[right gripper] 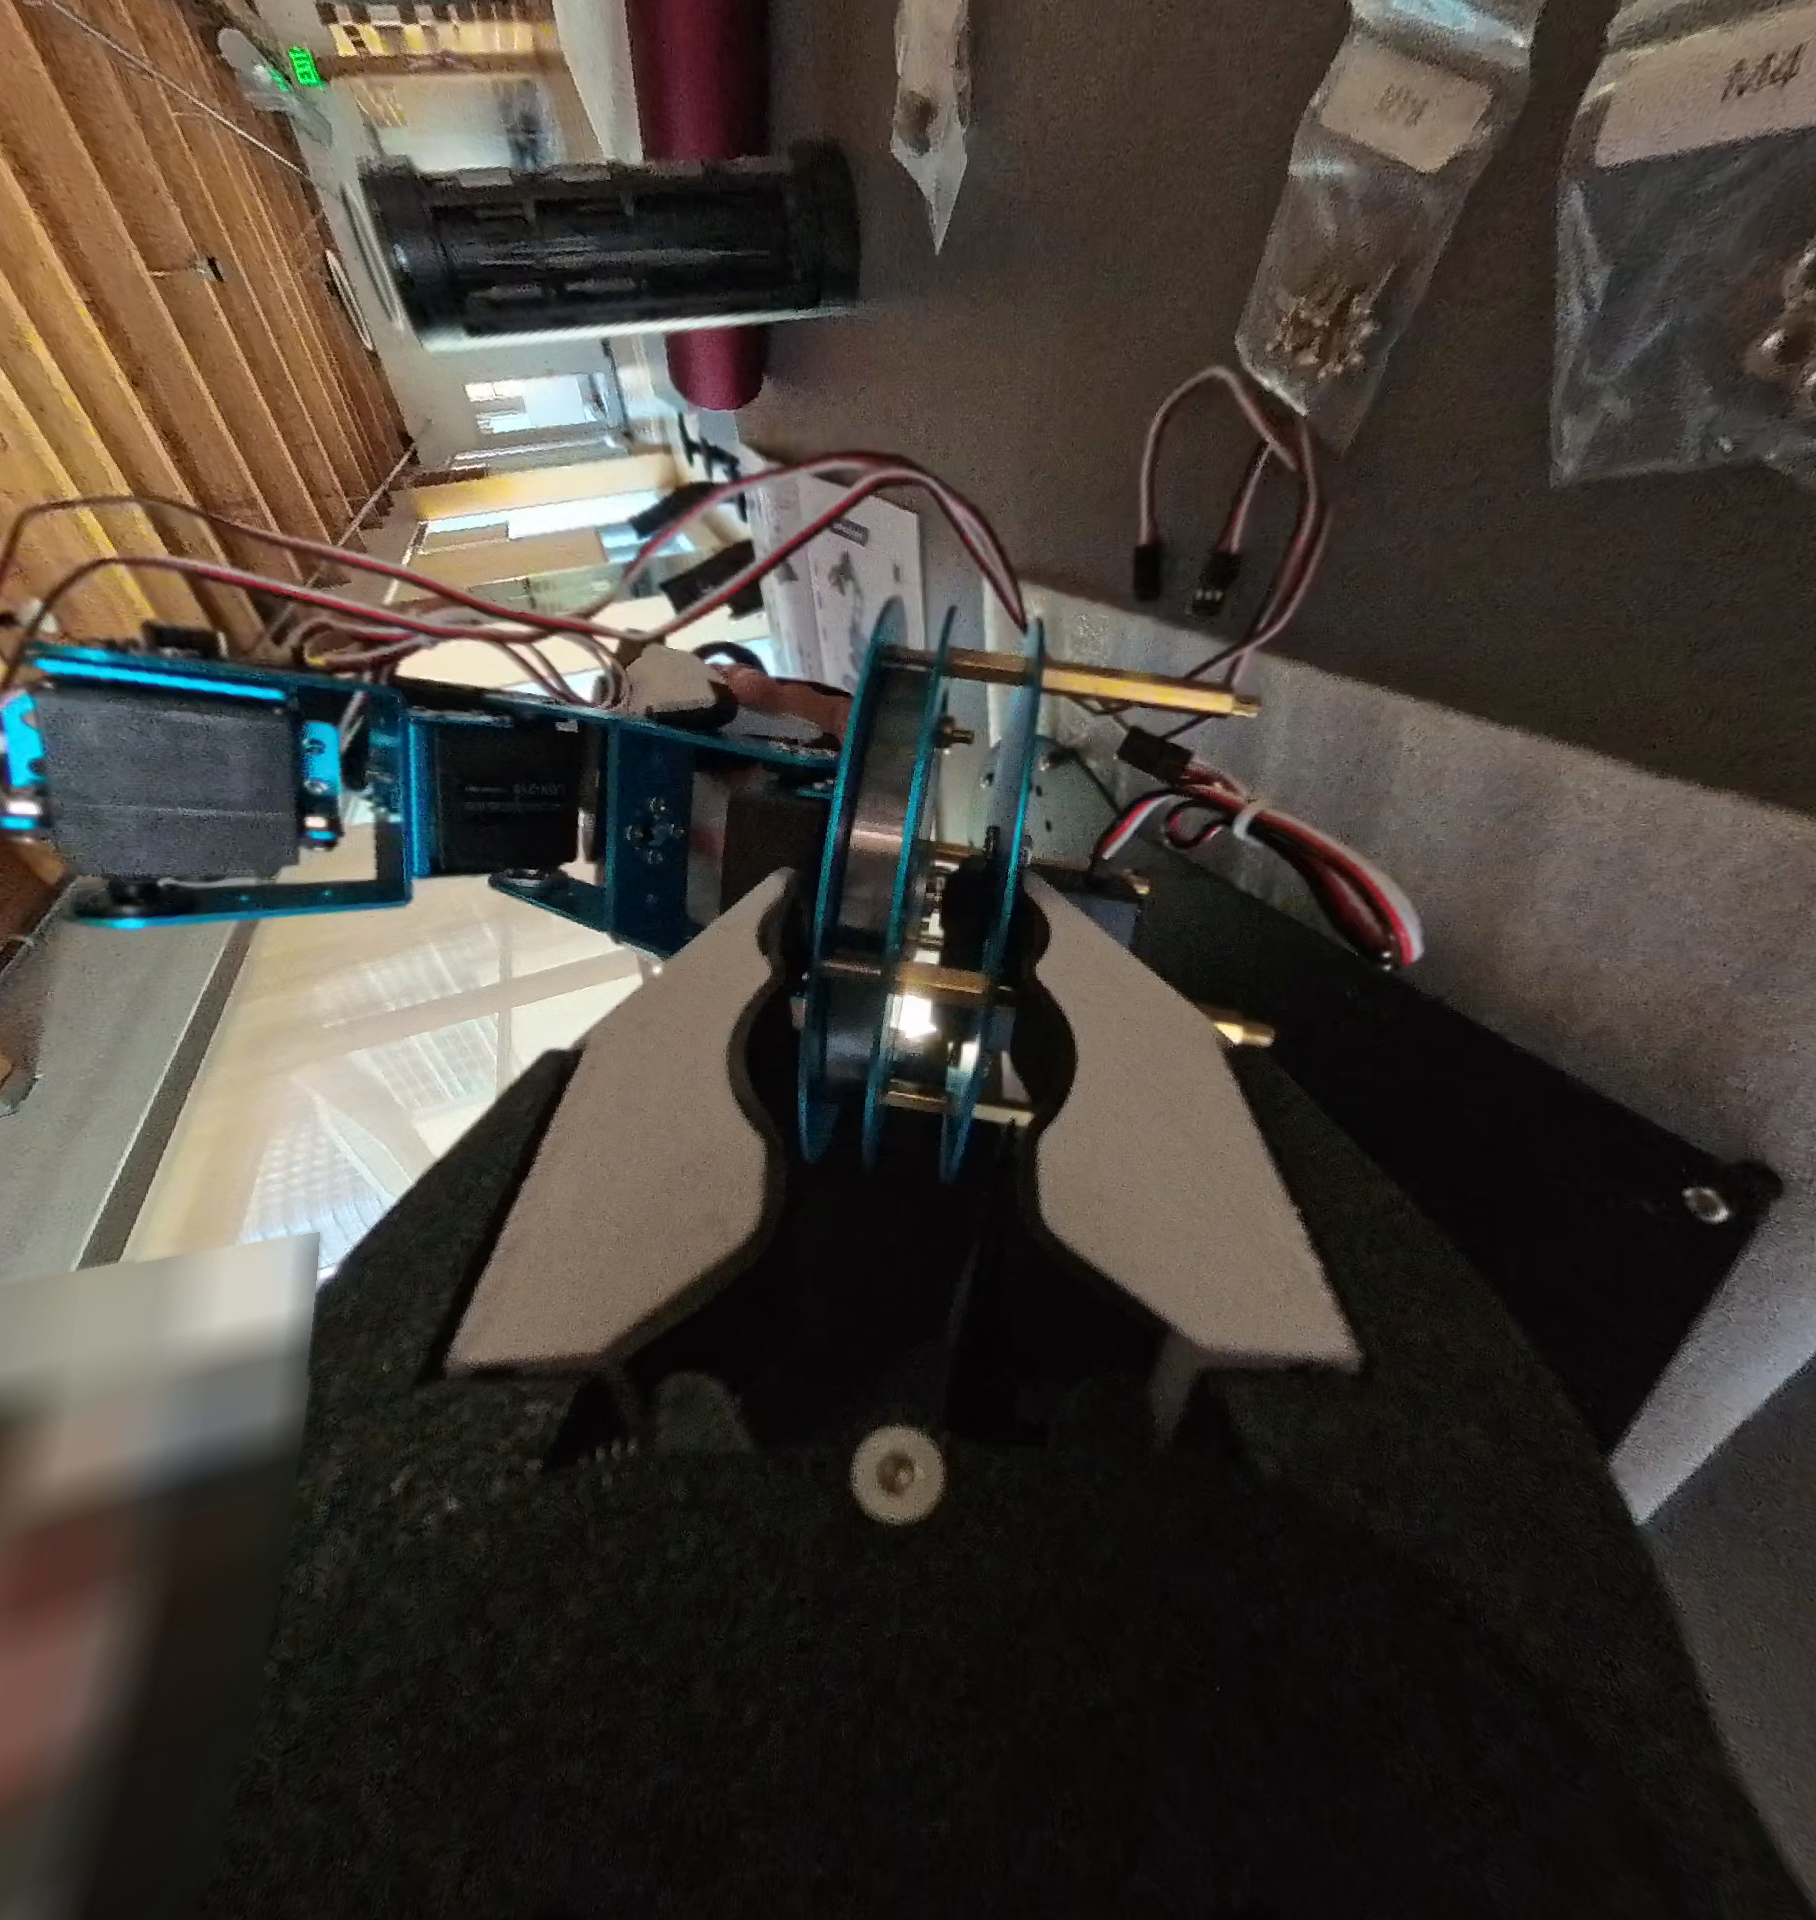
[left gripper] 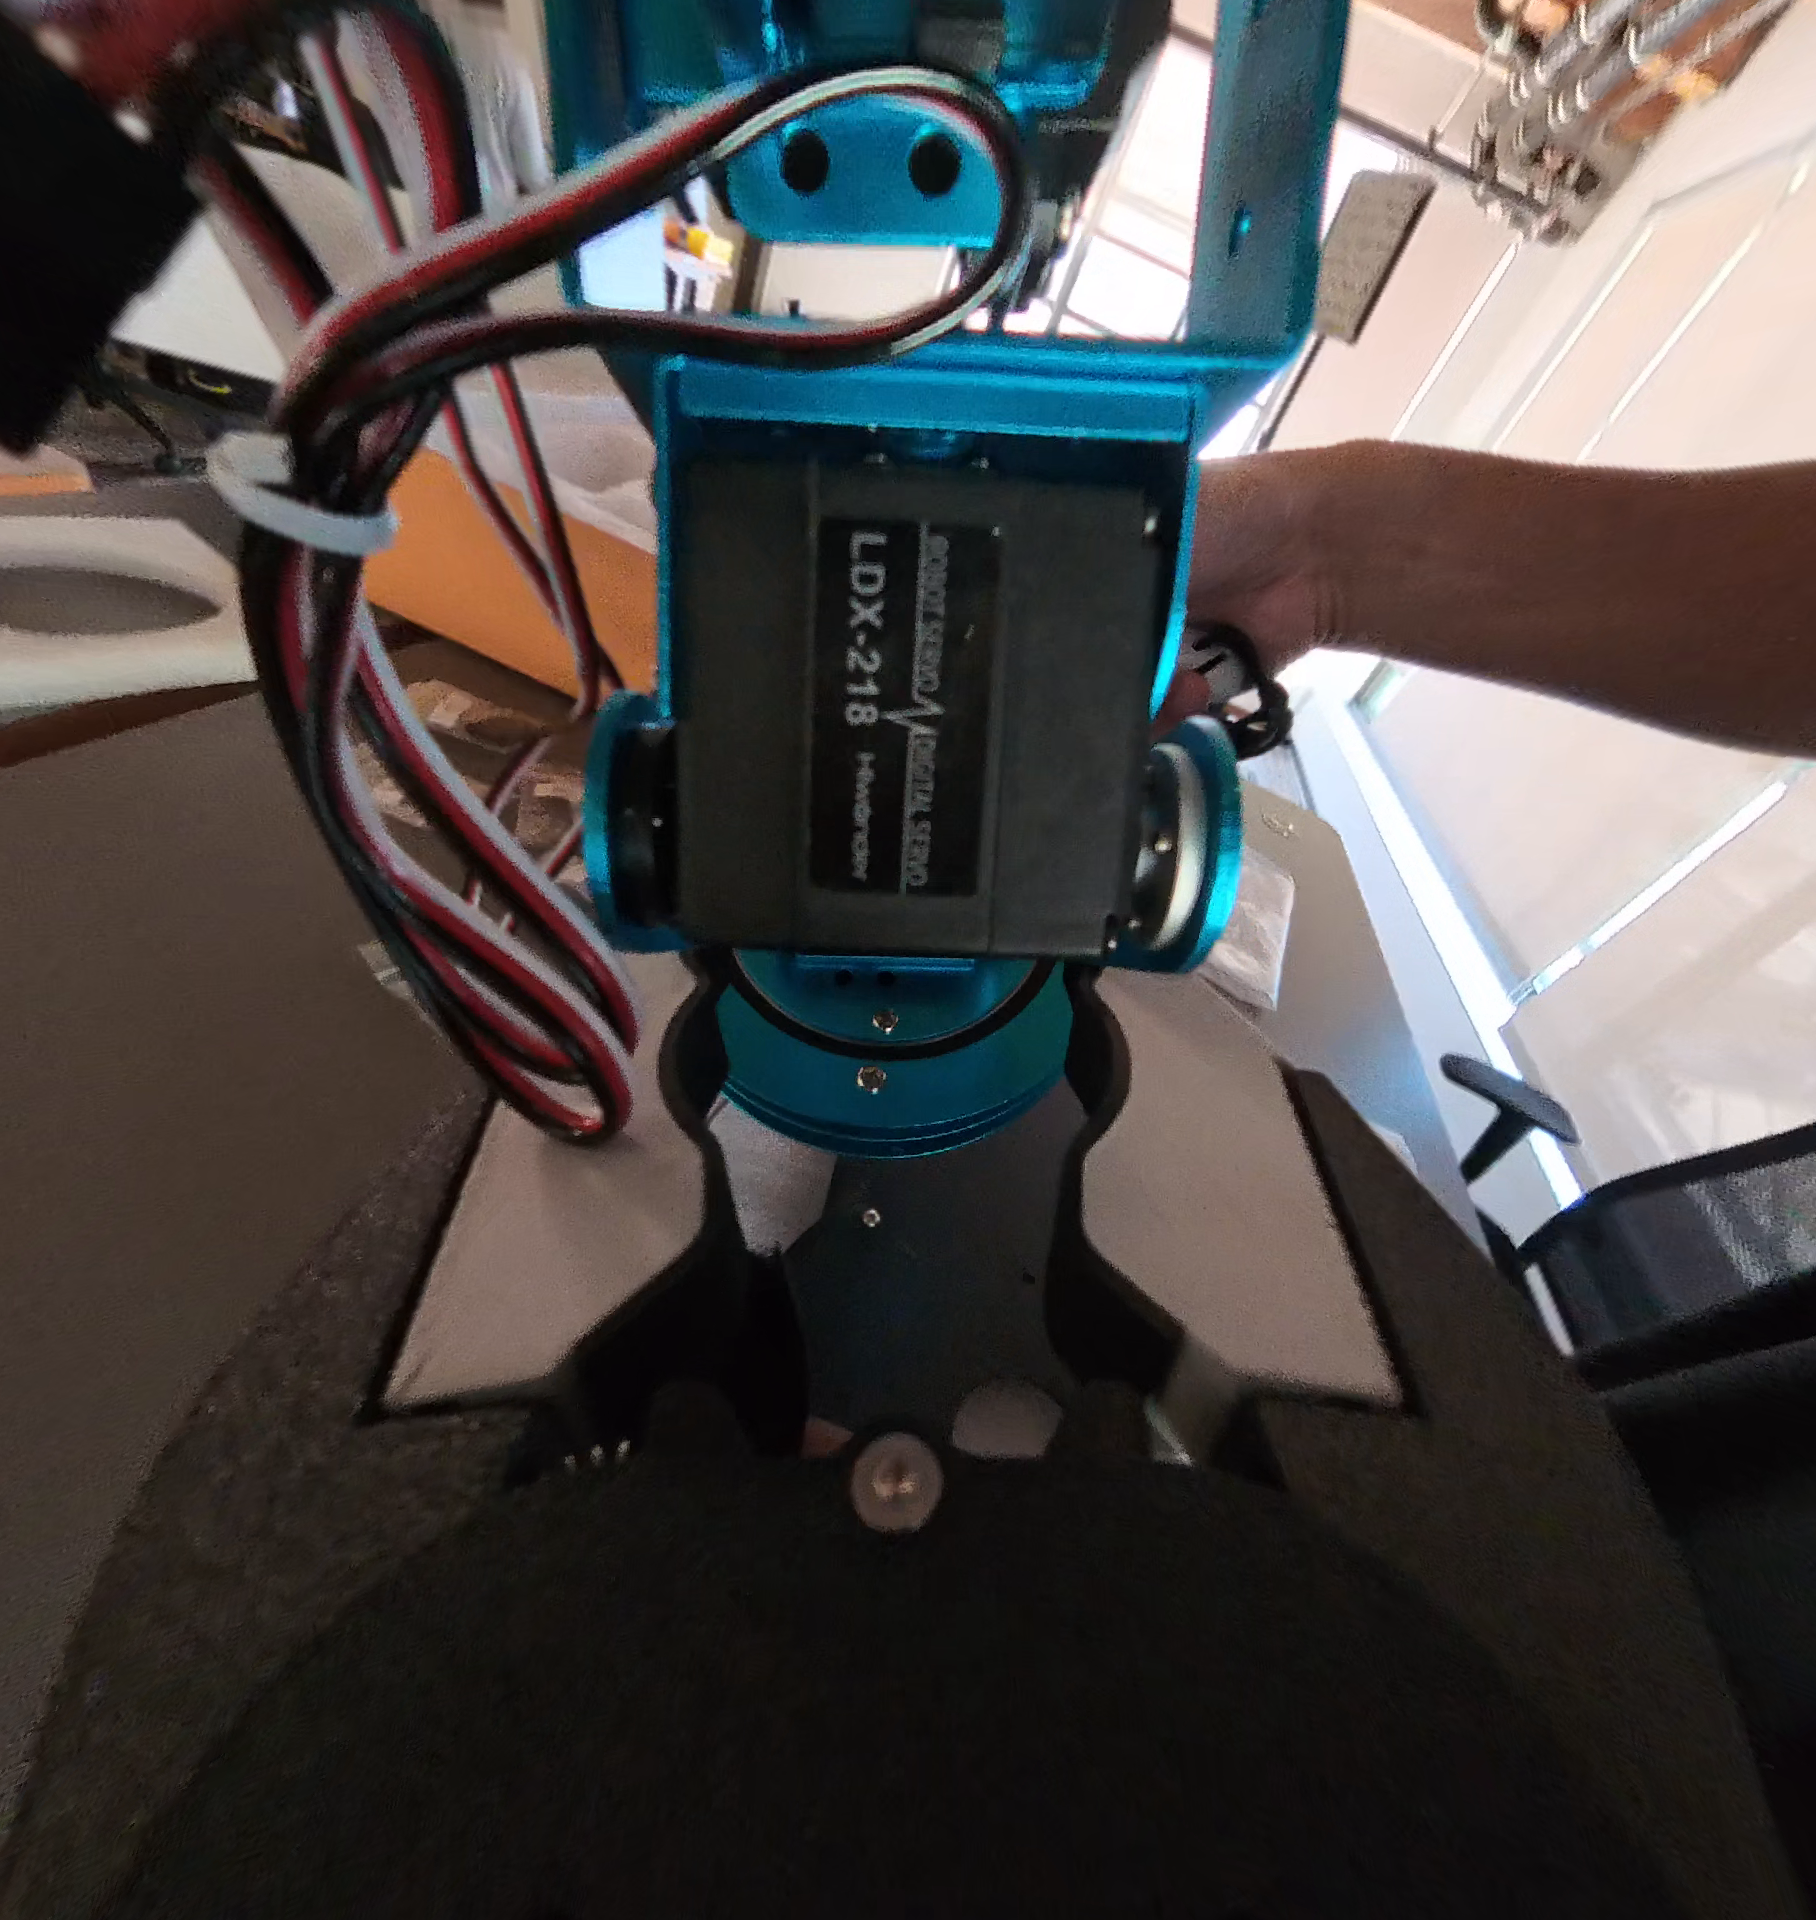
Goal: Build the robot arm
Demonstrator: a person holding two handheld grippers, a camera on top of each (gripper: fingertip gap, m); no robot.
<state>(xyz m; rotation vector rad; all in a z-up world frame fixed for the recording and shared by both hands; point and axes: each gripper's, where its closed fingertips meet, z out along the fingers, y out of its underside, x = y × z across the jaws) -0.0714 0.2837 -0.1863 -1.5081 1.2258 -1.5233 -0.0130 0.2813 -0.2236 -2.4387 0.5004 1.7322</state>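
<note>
Your left tongs (left gripper: 888,1122) pinch the round blue base (left gripper: 873,1081) of the small blue robot arm, just under its black servo (left gripper: 914,707), with red, black and white wires (left gripper: 447,831) looping at the left. Your right tongs (right gripper: 904,987) close around the same arm's stacked blue base discs (right gripper: 873,935), held above the grey surface (right gripper: 1506,831) near bags of hardware (right gripper: 1714,260).
</note>
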